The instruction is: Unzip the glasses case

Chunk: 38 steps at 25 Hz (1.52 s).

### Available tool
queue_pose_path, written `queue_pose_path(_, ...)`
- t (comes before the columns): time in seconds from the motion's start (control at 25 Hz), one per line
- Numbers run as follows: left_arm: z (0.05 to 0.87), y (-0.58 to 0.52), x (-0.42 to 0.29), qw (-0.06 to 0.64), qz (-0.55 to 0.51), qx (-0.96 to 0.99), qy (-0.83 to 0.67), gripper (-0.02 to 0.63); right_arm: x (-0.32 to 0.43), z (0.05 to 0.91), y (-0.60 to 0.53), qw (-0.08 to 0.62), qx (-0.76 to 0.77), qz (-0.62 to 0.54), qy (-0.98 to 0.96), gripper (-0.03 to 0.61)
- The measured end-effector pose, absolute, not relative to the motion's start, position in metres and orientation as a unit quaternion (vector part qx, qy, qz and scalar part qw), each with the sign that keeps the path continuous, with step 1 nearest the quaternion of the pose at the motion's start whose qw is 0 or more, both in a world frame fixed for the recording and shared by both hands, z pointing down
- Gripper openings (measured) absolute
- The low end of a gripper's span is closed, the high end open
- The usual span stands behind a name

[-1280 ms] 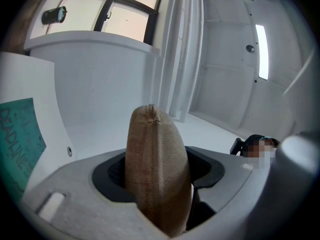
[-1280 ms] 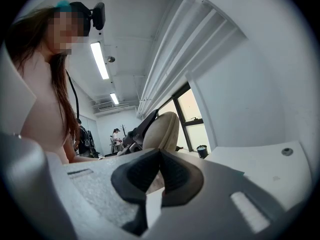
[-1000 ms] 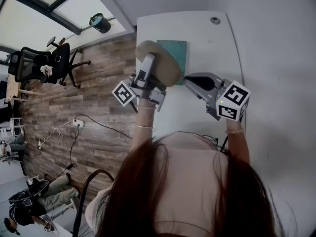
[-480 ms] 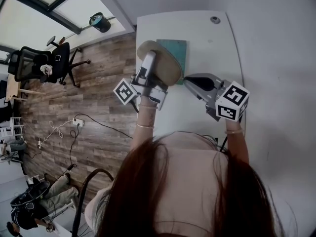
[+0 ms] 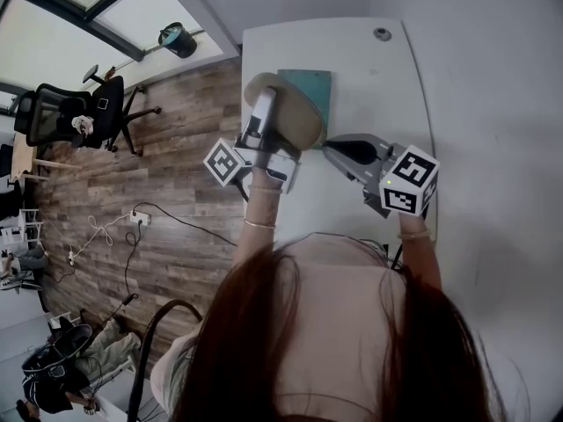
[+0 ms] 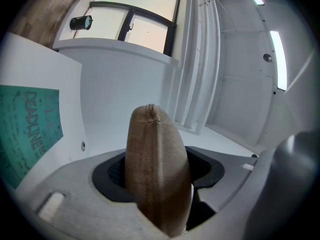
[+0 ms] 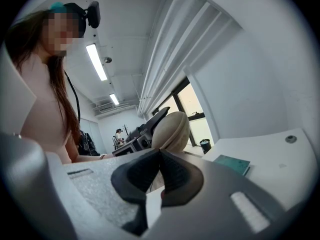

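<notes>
Tan fabric glasses case, an oval pouch, is held up in the air above the white surface, over the near edge of a teal printed sheet that lies flat there. The left tongs are clamped on the lower part of the case, whose body fills the gap between the dark pads, with its closed zip seam running up the edge that faces them to the top end. The right tongs hover just beside the case on its right. Their pads are pressed together, and nothing can be made out between them, so the zip pull does not seem to be caught. The pull itself cannot be picked out in any view. The main risk from here is a miss: shut tongs must part before they can take so small a tab, and could merely nudge the soft shell. A hard tug along the seam could also twist or drag the case through the left pads, since they grip only one end. If it slips free, it would drop to the surface or off its near edge.
</notes>
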<state>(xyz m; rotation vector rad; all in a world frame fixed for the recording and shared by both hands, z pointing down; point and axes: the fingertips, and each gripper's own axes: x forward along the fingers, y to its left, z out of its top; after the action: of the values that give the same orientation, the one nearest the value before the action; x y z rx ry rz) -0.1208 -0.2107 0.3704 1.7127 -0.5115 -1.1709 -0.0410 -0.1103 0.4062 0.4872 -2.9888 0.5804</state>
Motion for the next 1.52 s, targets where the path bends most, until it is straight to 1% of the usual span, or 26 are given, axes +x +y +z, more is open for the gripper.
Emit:
queue_pose_path(0.68,0.384,-0.216,-0.134,0.504,-0.515,0.651,-0.238,0.296,-0.061,0.409,-0.103,0.035,0.125,0.206,-0.970,0.005)
queue_pose_path(1.0,0.385,-0.217,-0.136,0.503,-0.518,0.646,-0.247,0.296,-0.066,0.411,-0.102,0.038,0.119,0.210,-0.970,0.005)
queue_pose_path(1.52,0.381,-0.212,-0.119,0.471,-0.477,0.689,-0.275,0.295,-0.061,0.423,-0.098,0.032,0.125,0.223,-0.966,0.006)
